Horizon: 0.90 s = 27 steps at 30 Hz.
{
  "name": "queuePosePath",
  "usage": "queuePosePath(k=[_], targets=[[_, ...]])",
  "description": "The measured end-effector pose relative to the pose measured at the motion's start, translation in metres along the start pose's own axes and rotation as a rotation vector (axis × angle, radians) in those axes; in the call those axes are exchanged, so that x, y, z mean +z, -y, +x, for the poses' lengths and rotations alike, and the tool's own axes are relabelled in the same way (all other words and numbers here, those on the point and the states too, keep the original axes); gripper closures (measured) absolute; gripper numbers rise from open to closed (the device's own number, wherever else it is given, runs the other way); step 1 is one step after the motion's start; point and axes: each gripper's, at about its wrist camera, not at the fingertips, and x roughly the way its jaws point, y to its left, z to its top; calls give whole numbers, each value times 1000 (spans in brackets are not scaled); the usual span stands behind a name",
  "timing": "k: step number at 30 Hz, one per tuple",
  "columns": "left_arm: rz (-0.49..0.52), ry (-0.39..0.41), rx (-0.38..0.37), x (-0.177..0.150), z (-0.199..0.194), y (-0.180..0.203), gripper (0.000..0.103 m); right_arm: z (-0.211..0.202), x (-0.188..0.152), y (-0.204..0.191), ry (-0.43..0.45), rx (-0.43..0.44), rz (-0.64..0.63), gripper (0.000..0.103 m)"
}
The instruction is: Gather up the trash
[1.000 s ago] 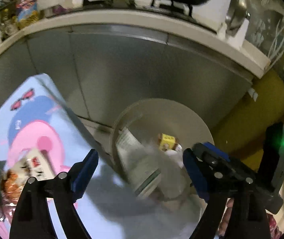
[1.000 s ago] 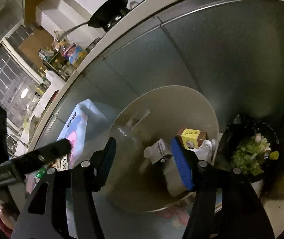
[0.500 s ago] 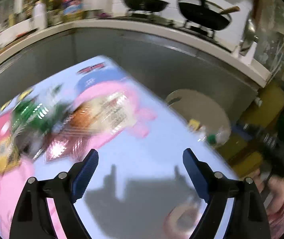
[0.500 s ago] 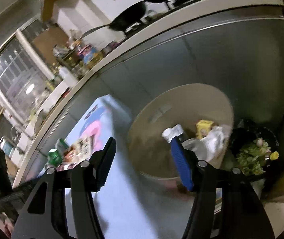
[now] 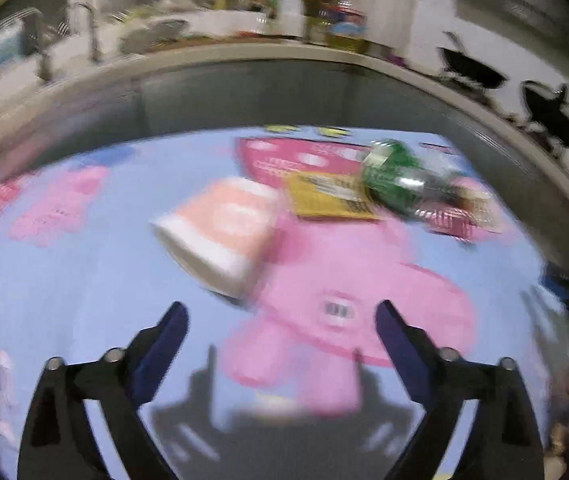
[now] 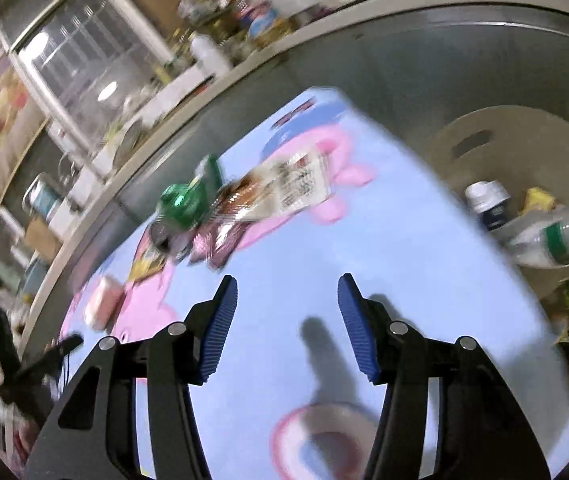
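Pink-and-white paper cup (image 5: 220, 236) lies tipped on the blue cartoon-print mat (image 5: 84, 288), just beyond the left gripper (image 5: 280, 328) – jaws just opened wide, empty. Its long axis runs near-left to far-right. The right gripper (image 6: 287, 326), half-open and empty – closing slightly – hangs farther off

- Light blue cloth (image 5: 96, 280) with pink cartoon print, spread flat
- Kitchen counter (image 5: 244, 54) behind, crowded with blurred bottles and jars
- Two black pans (image 5: 474, 72) at far right
- Grey cabinet fronts (image 6: 424, 60) below
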Motion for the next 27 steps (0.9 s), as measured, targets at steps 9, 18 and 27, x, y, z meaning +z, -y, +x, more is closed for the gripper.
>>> queuePosePath(k=[9,18,27], targets=[[31,4,-2,35,41,-31,4,70,-3,-129,-225,146,-270,60],[146,-78,-47,53,91,-28,4,187,28,-254,-307,110,-549,60],[57,-69,-172,35,77,-38,16,275,51,-273,-437,-25,-596,59]])
